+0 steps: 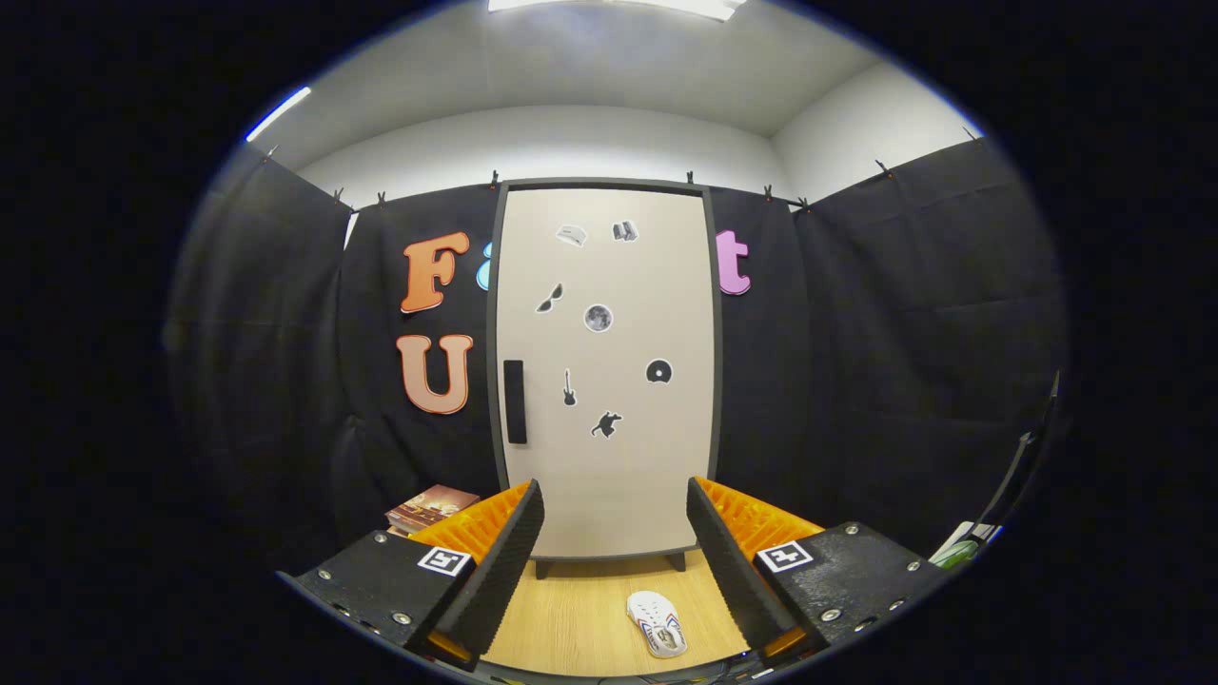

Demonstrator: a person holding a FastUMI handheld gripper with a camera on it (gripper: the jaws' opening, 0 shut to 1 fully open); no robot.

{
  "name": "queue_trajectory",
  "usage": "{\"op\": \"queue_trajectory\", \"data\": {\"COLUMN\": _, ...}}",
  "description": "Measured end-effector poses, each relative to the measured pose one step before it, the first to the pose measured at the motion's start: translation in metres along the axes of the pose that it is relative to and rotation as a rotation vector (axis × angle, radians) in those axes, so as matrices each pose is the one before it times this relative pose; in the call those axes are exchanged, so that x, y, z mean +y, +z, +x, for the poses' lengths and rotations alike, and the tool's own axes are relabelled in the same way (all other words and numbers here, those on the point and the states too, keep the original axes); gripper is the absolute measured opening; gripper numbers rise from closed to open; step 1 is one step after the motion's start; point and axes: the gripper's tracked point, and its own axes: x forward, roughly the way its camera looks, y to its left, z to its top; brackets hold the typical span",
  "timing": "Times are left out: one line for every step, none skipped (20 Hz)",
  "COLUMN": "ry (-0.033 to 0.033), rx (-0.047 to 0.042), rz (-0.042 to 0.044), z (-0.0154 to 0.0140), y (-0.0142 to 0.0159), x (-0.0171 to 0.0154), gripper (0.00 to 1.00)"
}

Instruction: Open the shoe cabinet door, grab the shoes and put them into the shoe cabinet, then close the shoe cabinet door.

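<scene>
Tongs [615, 533] spread apart, empty; white shoe [657, 623] on desk [571, 618] btwn fingers, shoe cabinet door [609, 381] shut just beyond

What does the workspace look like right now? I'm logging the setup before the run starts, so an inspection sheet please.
Surface: wood-grain floor, bare apart from the shoe.
Job's things: shoe cabinet upright beyond the tongs, door shut, dark handle on its left edge; white shoe on the floor between the fingers.
Clutter: book left of the cabinet.
Grippers: tongs open, holding nothing.
Cables: nothing seen.
Surroundings: black cloth wall, white ceiling.
</scene>
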Motion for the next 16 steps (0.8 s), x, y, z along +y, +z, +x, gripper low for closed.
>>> {"op": "queue_trajectory", "data": {"ry": 0.00914, "rx": 0.00011, "rz": -0.00008, "z": 0.01001, "y": 0.00091, "x": 0.00756, "gripper": 0.94}}
{"op": "queue_trajectory", "data": {"ry": 0.01172, "rx": 0.00357, "rz": 0.00343, "z": 0.01088, "y": -0.00130, "x": 0.00997, "gripper": 0.94}}
{"op": "queue_trajectory", "data": {"ry": 0.01182, "rx": 0.00377, "rz": 0.00380, "z": 0.01144, "y": -0.00021, "x": 0.00949, "gripper": 0.94}}
{"op": "queue_trajectory", "data": {"ry": 0.00989, "rx": 0.00589, "rz": 0.00082, "z": 0.01320, "y": -0.00085, "x": 0.00913, "gripper": 0.94}}
{"op": "queue_trajectory", "data": {"ry": 0.00733, "rx": 0.00888, "rz": -0.00585, "z": 0.01273, "y": -0.00138, "x": 0.00812, "gripper": 0.94}}
{"op": "queue_trajectory", "data": {"ry": 0.00455, "rx": 0.00481, "rz": -0.00913, "z": 0.01237, "y": -0.00086, "x": 0.00731, "gripper": 0.94}}
{"op": "queue_trajectory", "data": {"ry": -0.00233, "rx": 0.00339, "rz": -0.01078, "z": 0.01289, "y": 0.00012, "x": 0.00597, "gripper": 0.94}}
{"op": "queue_trajectory", "data": {"ry": -0.00041, "rx": 0.00114, "rz": -0.01031, "z": 0.01256, "y": 0.00067, "x": 0.00544, "gripper": 0.94}}
{"op": "queue_trajectory", "data": {"ry": 0.00274, "rx": 0.00349, "rz": -0.00792, "z": 0.01211, "y": 0.00055, "x": 0.00693, "gripper": 0.94}}
{"op": "queue_trajectory", "data": {"ry": 0.00436, "rx": 0.00064, "rz": -0.00627, "z": 0.01236, "y": -0.00011, "x": 0.00737, "gripper": 0.94}}
{"op": "queue_trajectory", "data": {"ry": -0.00007, "rx": 0.00403, "rz": -0.00768, "z": 0.01181, "y": 0.00161, "x": 0.00532, "gripper": 0.94}}
{"op": "queue_trajectory", "data": {"ry": -0.00198, "rx": 0.00014, "rz": -0.00494, "z": 0.01339, "y": 0.00078, "x": 0.00590, "gripper": 0.94}}
{"op": "queue_trajectory", "data": {"ry": 0.00256, "rx": 0.00042, "rz": -0.00582, "z": 0.01076, "y": 0.00199, "x": 0.00664, "gripper": 0.94}}
{"op": "queue_trajectory", "data": {"ry": 0.00363, "rx": -0.00021, "rz": -0.00554, "z": 0.01350, "y": 0.00126, "x": 0.00709, "gripper": 0.94}}
{"op": "queue_trajectory", "data": {"ry": -0.00023, "rx": 0.00026, "rz": -0.00846, "z": 0.01102, "y": 0.00167, "x": 0.00483, "gripper": 0.94}}
{"op": "queue_trajectory", "data": {"ry": 0.00010, "rx": 0.00145, "rz": -0.00873, "z": 0.01090, "y": 0.00113, "x": 0.00474, "gripper": 0.94}}
